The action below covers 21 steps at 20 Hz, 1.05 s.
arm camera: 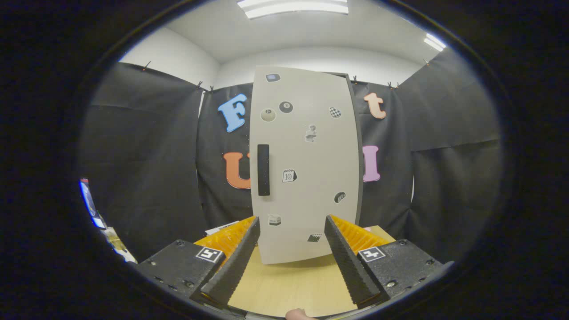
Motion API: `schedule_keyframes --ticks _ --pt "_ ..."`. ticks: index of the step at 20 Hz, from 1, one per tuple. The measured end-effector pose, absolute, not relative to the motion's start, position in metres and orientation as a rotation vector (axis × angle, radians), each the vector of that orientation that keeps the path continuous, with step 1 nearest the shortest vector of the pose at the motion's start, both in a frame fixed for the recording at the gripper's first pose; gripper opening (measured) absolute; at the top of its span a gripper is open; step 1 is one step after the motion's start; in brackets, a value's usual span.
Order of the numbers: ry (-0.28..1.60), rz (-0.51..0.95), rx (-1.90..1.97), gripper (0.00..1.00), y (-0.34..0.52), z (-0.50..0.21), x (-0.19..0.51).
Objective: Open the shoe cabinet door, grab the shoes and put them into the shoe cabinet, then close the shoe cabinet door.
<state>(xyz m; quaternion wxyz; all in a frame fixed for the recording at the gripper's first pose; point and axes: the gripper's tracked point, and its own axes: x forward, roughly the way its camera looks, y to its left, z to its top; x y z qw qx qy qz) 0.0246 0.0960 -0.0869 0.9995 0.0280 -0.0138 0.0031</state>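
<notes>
While the gripper (292, 224) is hovering low over the wooden tabletop (289, 284), the shoe cabinet (306, 164) is standing upright straight ahead of it, beyond the fingertips and backed by the black cloth wall (142, 169). The cabinet is the biggest thing here, a tall pale grey box whose door (311, 178) is facing the camera and sitting shut, flush with the dark edge showing down the cabinet's right side. The cabinet's base is resting on the tabletop, and the light wood is running from that base back toward the gripper, between the two fingers. Ceiling lights (293, 6) are glowing above the cabinet's top. The gripper's jaws are standing wide apart with nothing between them, one finger (242, 249) lying in front of the cabinet's lower left corner and the other in front of its lower right, neither touching it. A black vertical handle (263, 170) is sitting on the door near the cabinet's left edge, about halfway up. Small stickers (289, 175) are dotting the door face from the cabinet's top down to its base. A fingertip of the person (298, 314) is peeking in at the near edge of the tabletop, well short of the cabinet.
</notes>
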Motion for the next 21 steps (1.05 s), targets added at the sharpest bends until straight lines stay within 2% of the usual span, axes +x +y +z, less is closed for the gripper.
schedule_keyframes --ticks 5,14,21 --pt "-0.027 0.018 0.033 0.96 0.088 -0.099 0.002" --pt "-0.114 -0.088 0.093 0.96 0.031 -0.082 -0.019" --pt "-0.13 -0.043 0.088 0.95 0.039 -0.085 -0.023"
